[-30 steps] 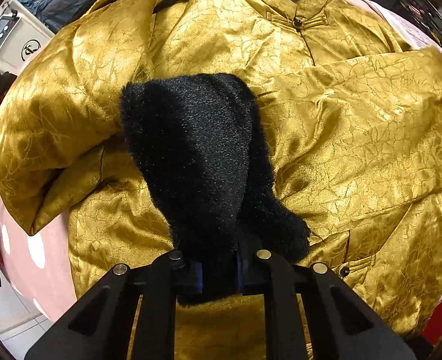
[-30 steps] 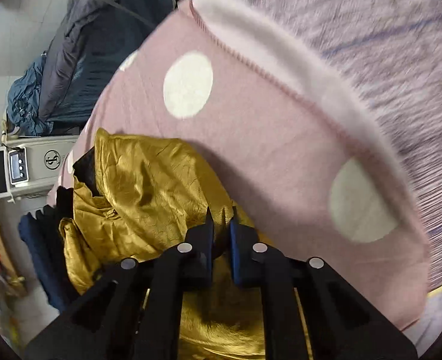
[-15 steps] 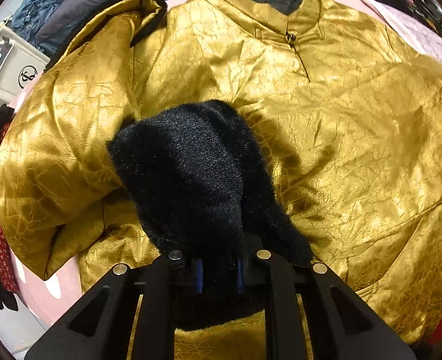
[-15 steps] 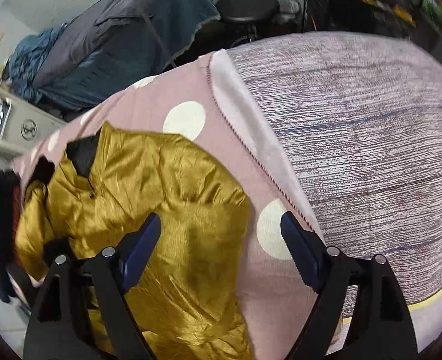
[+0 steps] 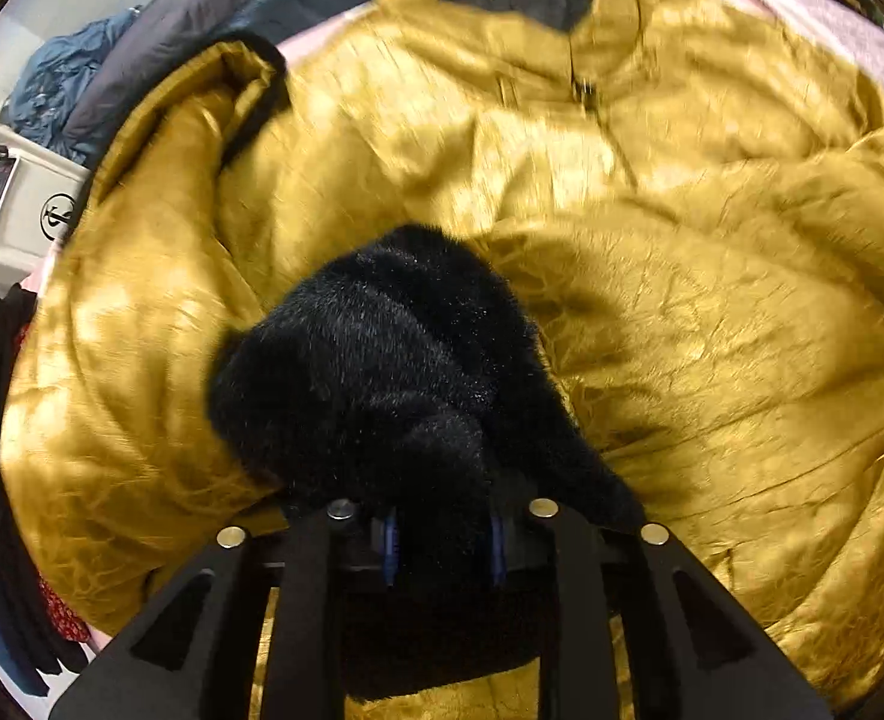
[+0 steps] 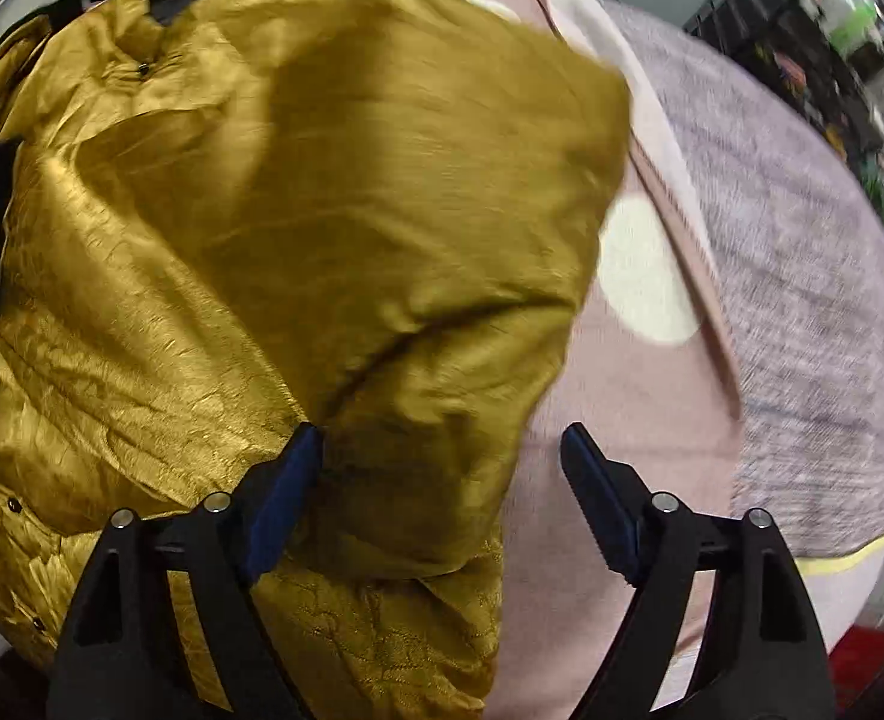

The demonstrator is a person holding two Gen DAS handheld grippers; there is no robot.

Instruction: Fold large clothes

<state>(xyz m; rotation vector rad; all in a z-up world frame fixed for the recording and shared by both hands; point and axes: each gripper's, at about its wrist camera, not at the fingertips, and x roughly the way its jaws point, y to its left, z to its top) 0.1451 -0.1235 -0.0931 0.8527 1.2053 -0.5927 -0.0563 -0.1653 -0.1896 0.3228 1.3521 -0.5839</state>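
Left claw [image 5: 442,546] behind black fur cuff [image 5: 393,372]

A bed is covered by a pink blanket [image 6: 616,420] with white dots, beside which a grey-lilac knitted cover [image 6: 802,300] is spread. A gold satin jacket [image 5: 652,312] is laid directly on the pink blanket, its collar turned toward the far edge.
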